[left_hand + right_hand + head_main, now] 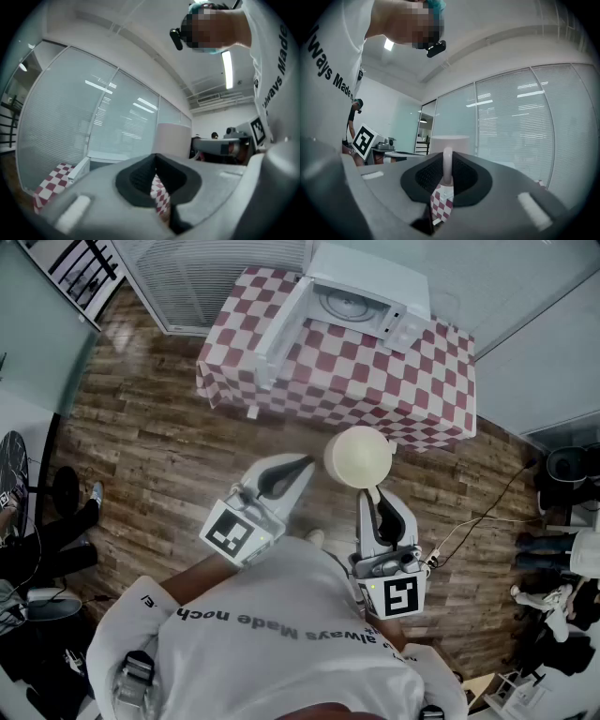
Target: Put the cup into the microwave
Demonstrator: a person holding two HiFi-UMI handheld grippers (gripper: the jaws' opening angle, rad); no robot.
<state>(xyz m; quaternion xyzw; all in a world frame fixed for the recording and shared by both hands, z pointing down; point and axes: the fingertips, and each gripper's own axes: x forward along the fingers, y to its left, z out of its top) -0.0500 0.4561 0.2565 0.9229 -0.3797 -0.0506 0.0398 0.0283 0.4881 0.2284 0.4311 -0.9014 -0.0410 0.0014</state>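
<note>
A cream cup hangs in front of me above the wooden floor, and my right gripper is shut on its handle. In the right gripper view the handle stands between the dark pads with the cup body just beyond. My left gripper is shut on nothing, a little left of the cup; its own view shows the cup past its jaws. The white microwave sits ahead on a red-and-white checked table with its door swung open to the left.
Wooden floor lies between me and the table. A seated person's legs are at the left edge. A cable, bags and clutter lie at the right. Glass partitions with blinds stand behind the table.
</note>
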